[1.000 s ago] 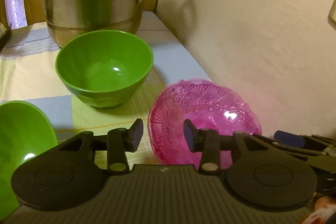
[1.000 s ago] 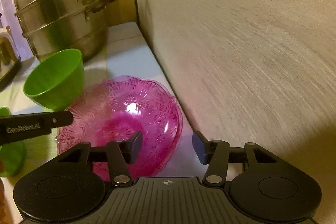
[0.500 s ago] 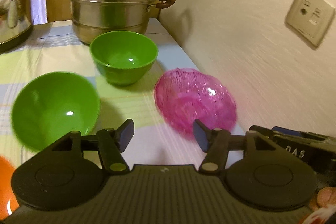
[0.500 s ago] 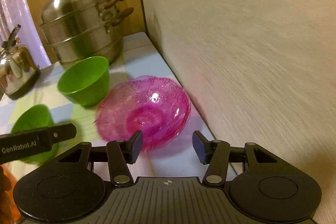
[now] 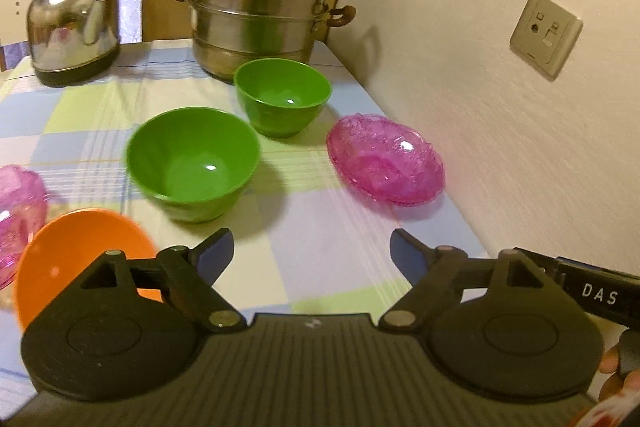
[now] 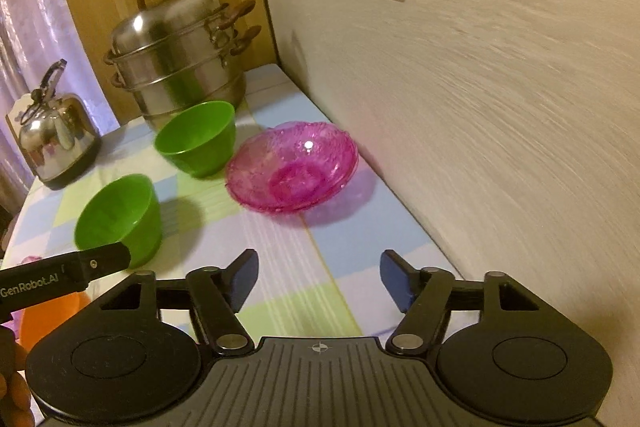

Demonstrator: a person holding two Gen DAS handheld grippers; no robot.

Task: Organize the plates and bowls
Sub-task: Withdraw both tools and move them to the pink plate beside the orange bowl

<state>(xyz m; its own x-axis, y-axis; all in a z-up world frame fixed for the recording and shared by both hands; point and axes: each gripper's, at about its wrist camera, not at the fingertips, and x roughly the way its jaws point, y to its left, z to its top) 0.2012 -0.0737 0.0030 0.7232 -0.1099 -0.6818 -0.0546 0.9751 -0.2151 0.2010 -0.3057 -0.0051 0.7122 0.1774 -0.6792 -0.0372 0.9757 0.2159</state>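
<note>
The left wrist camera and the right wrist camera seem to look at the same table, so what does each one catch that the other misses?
Only the left view shows the second pink dish at its left edge and the whole orange plate; the right view catches just an orange sliver. Only the right view shows the pink bowl from the side of the wall. Both share the two green bowls, steamer pot, kettle, and empty, opening jaws.

Placed by the steamer pot (image 5: 260,7), on the tablecloth (image 5: 320,267): kettle (image 5: 72,27) left of it; small bowl (image 5: 283,97) just before it; larger bowl (image 5: 194,163) nearer; glass dish (image 5: 386,165) front-right, near the wall (image 5: 520,147).
</note>
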